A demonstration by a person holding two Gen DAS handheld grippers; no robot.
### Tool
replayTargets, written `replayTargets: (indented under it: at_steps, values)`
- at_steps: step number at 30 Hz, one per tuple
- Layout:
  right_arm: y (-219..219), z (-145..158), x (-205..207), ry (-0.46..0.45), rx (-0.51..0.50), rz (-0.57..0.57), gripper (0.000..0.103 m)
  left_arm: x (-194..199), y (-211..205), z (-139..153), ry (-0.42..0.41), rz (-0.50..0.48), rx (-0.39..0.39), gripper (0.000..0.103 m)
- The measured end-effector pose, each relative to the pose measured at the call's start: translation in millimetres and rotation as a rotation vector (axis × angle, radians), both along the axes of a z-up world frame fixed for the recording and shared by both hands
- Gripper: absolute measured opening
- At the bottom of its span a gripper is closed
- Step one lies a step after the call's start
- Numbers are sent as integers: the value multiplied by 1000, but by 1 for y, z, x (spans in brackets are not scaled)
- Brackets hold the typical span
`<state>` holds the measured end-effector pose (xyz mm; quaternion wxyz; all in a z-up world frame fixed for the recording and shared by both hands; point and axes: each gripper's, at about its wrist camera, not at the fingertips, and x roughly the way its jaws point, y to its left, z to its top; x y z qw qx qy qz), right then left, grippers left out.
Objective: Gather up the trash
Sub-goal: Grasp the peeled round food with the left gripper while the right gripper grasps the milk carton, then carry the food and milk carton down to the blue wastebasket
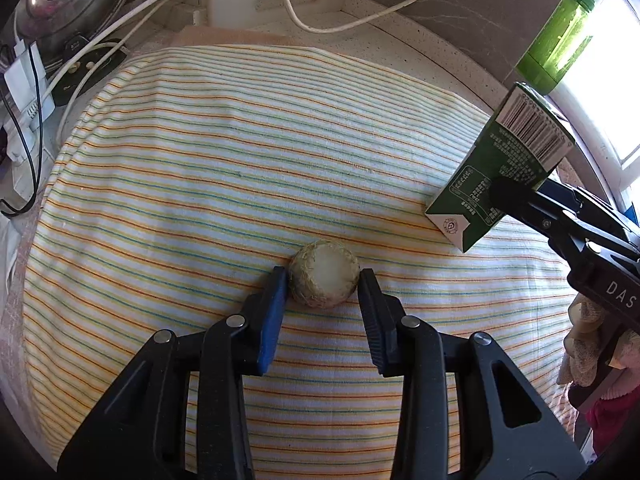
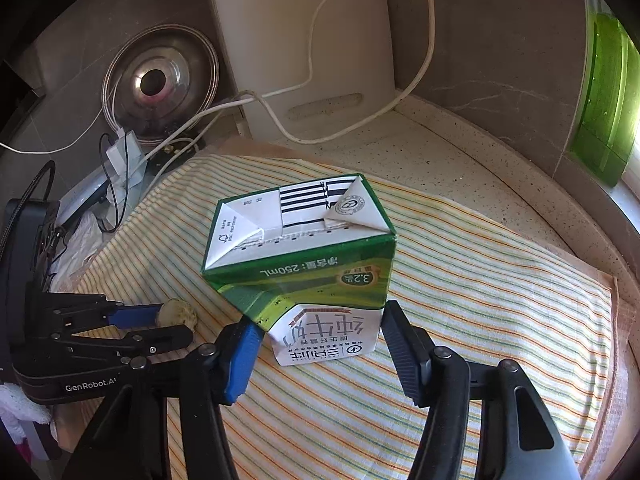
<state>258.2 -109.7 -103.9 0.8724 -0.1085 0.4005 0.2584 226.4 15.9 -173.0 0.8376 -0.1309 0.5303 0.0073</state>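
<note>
A round, fibrous, pale food scrap (image 1: 324, 274) lies on the striped cloth (image 1: 224, 168). My left gripper (image 1: 323, 280) has its jaws on both sides of the scrap, touching it. It also shows in the right wrist view (image 2: 176, 318), with the scrap (image 2: 181, 312) between its fingers. A green and white milk carton (image 2: 304, 256) is tilted, bottom end up, between the jaws of my right gripper (image 2: 320, 328), which press its lower sides. In the left wrist view the carton (image 1: 496, 172) is lifted off the cloth at the right.
White cables (image 1: 280, 12) and a power strip (image 1: 24, 92) lie at the back left. A steel pot lid (image 2: 160, 84) leans on the wall. A white appliance (image 2: 304, 40) stands behind. A green bottle (image 1: 560, 44) stands by the window.
</note>
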Motion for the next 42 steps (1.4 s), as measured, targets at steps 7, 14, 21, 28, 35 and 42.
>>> replayTargets:
  at_steps: [7, 14, 21, 28, 35, 42]
  values:
    - [-13, 12, -7, 2, 37, -25, 59, -16, 11, 13, -30, 28, -13, 36]
    - [-35, 31, -19, 24, 99, -64, 59, -44, 24, 27, -66, 46, -23, 36]
    - [-42, 41, -50, 31, 115, -58, 59, -75, 31, 39, -89, 52, -20, 36]
    - [-43, 44, -95, 46, 141, -54, 59, -111, 35, 47, -102, 44, -18, 36]
    - [-32, 36, -152, 83, 154, -53, 59, -150, 36, 52, -117, 15, -19, 36]
    - [-14, 30, -212, 102, 152, -43, 59, -194, 43, 50, -114, -5, -21, 36]
